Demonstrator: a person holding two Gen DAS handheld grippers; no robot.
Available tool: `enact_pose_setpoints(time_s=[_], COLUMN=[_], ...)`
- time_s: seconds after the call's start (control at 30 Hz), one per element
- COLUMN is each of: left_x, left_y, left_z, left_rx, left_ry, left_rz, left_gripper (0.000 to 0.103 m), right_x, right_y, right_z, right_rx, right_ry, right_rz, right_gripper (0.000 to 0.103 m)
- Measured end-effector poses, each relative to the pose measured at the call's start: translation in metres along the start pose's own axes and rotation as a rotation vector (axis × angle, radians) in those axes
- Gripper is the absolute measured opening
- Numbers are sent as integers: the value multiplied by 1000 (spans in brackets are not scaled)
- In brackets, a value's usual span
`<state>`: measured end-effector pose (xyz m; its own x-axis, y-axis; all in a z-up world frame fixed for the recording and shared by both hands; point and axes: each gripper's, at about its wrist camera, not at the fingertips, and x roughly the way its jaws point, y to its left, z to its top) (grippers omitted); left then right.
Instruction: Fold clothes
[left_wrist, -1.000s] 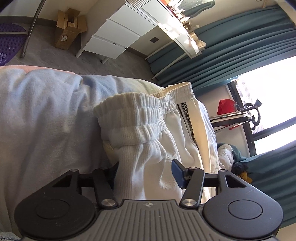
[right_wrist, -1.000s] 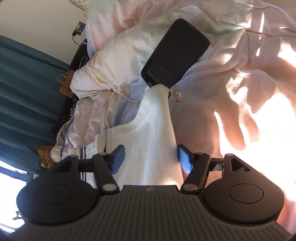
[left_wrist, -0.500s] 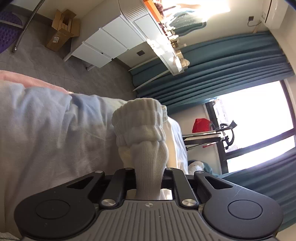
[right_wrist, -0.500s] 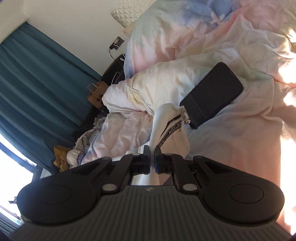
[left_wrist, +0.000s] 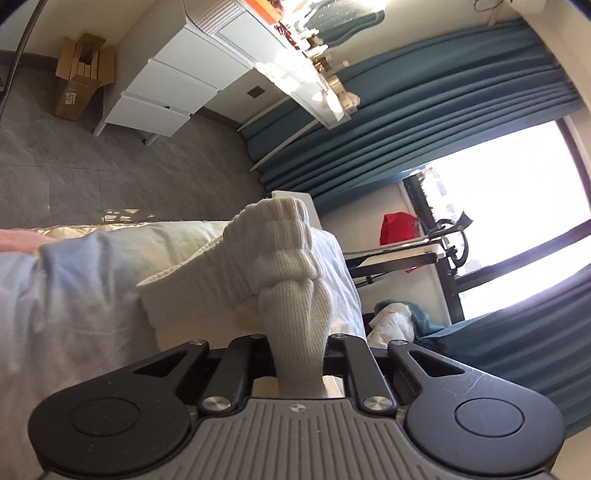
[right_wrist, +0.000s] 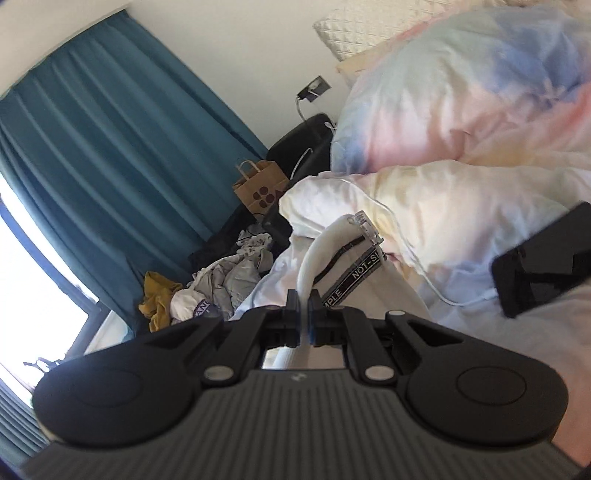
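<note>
Pinching ribbed white shorts (left_wrist: 291, 295)

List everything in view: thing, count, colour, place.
Shorts: one, white, ribbed waistband bunched in the left gripper; black lettered side tape by the right gripper.
Bedding: pastel pink, blue, yellow, across the bed.
Phone: one, black, on the bedding, white cable attached.
Paper bag: one, brown, beside the bed.
Clothes heap: grey, white, mustard, under the curtain.
Curtains: teal, by the window.
Drawers: white, by the wall.
Cardboard box: one, brown, on the floor.
Red bag: one, near the window.
Left gripper: black, shut on the waistband.
Right gripper: black, shut on a thin fold of the shorts.
</note>
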<state>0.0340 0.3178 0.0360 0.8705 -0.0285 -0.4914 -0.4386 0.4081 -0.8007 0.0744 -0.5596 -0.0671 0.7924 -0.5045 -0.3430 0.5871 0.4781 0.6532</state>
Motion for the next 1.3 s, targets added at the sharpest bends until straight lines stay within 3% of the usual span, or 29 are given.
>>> enact_pose_setpoints(time_s=[0.17,0.3,0.43,0.57,0.67,0.73,0.87,0.9,0.97,1.03,1.07,1.13,1.3], left_x=[98,190,263,299,305,302,270,262,238,208,193,163,127], left_y=[-56,-81,-74,-67,-68,-67,-74,-76,-76,-68,-62,-49,3], left_z=[20,24,29,24,22,20,14,12,6,-5,-12,-26,-50], left_rx=[42,90,86,122,162,175,200,206,212,199,188,163,28], left_ry=[21,65,140,169,170,179,194,198,184,149,130,93,145], left_rz=[60,146,220,263,251,227,116,88,32,-19,-41,-82,-43], left_gripper=[12,12,13,15,22,32,53,62,68,81,81,82,82], right_x=[88,161,223,266,271,269,247,240,213,180,164,131,99], right_y=[65,86,92,91,89,86,75,71,65,58,55,36,-10], right_z=[-23,-56,-94,-124,-128,-124,-102,-95,-82,-71,-66,-62,-69], right_rx=[-126,-175,-263,-338,-343,-333,-239,-207,-192,-210,-219,-185,-14], right_ry=[5,34,86,130,149,163,213,228,218,191,178,167,238], right_rz=[-34,-68,-90,-104,-79,-50,34,58,100,135,152,165,167], right_gripper=[7,7,7,7,8,12,14,17,27,45,50,71,71])
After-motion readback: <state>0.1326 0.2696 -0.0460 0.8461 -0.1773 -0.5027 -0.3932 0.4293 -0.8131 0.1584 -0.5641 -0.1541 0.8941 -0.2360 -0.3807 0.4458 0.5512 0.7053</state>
